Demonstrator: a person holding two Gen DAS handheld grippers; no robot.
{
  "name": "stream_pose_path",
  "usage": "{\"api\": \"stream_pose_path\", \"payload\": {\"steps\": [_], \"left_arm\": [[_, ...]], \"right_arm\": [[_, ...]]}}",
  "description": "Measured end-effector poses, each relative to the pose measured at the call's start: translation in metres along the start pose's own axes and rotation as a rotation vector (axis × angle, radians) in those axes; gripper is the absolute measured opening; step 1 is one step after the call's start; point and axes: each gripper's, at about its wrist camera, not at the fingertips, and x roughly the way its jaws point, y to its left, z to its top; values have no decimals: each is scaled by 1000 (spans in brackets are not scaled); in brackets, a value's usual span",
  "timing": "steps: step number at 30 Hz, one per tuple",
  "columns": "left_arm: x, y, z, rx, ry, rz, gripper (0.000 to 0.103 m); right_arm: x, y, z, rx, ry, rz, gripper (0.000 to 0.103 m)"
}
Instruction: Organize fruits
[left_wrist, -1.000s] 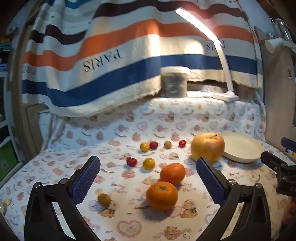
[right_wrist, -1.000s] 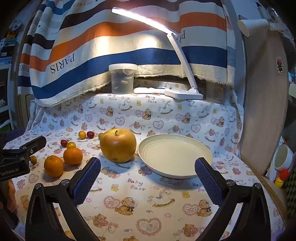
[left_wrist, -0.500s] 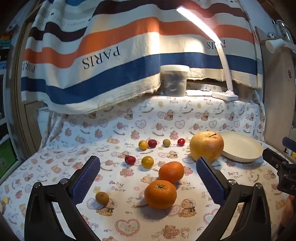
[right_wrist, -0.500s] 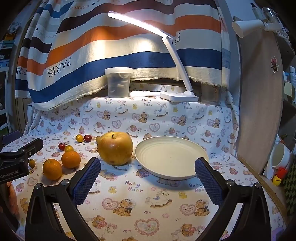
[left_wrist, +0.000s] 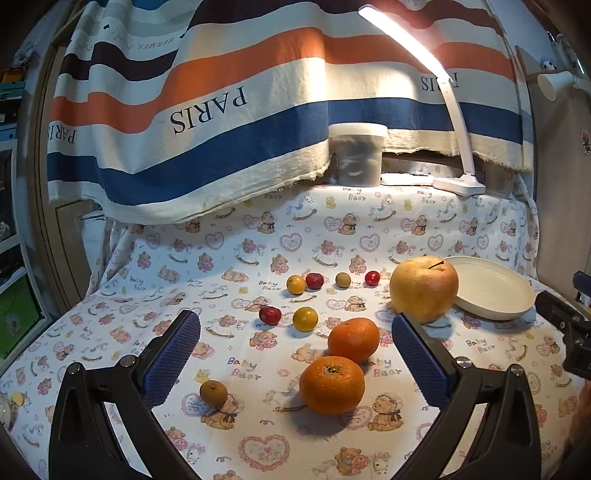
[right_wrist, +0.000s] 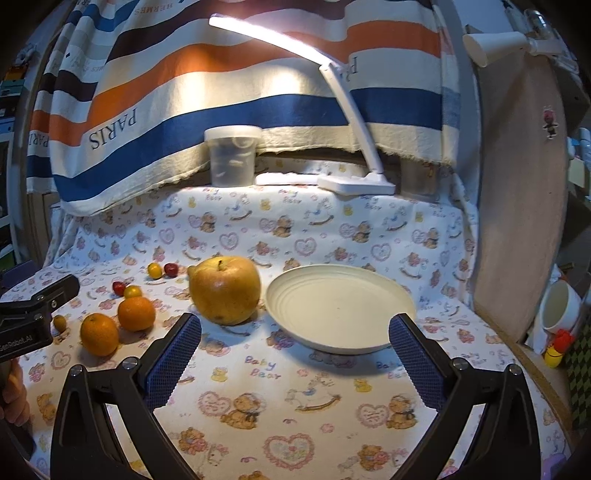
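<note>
My left gripper (left_wrist: 295, 350) is open and empty above the cloth; two oranges (left_wrist: 331, 384) (left_wrist: 353, 340) lie between its blue pads. A small brown fruit (left_wrist: 213, 394) lies near its left finger. Several small red and yellow fruits (left_wrist: 305, 319) lie farther back. A large yellow apple (left_wrist: 424, 288) stands beside a cream plate (left_wrist: 495, 291). My right gripper (right_wrist: 294, 354) is open and empty, just in front of the empty plate (right_wrist: 340, 308), with the apple (right_wrist: 224, 290) to its left and the oranges (right_wrist: 136, 313) farther left.
A lidded plastic tub (left_wrist: 357, 154) and a lit white desk lamp (left_wrist: 458, 182) stand on the back ledge under a striped towel (left_wrist: 221, 110). A wooden board (right_wrist: 521, 206) borders the right. A white cup (right_wrist: 559, 308) sits beyond the table's right edge.
Both views have tilted up a little, so the fruit and the plate sit slightly lower in frame. The fruit has not moved. Both grippers stay open.
</note>
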Motion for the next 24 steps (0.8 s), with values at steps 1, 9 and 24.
{"api": "stream_pose_path", "payload": {"steps": [1, 9, 24], "left_arm": [[0, 0, 0, 0, 1, -6, 103], [-6, -4, -1, 18, -31, -24, 103], [-7, -1, 0, 6, -39, -12, 103]], "right_arm": [[0, -1, 0, 6, 2, 2, 102], [0, -1, 1, -2, 0, -7, 102], [6, -5, 0, 36, 35, 12, 102]]}}
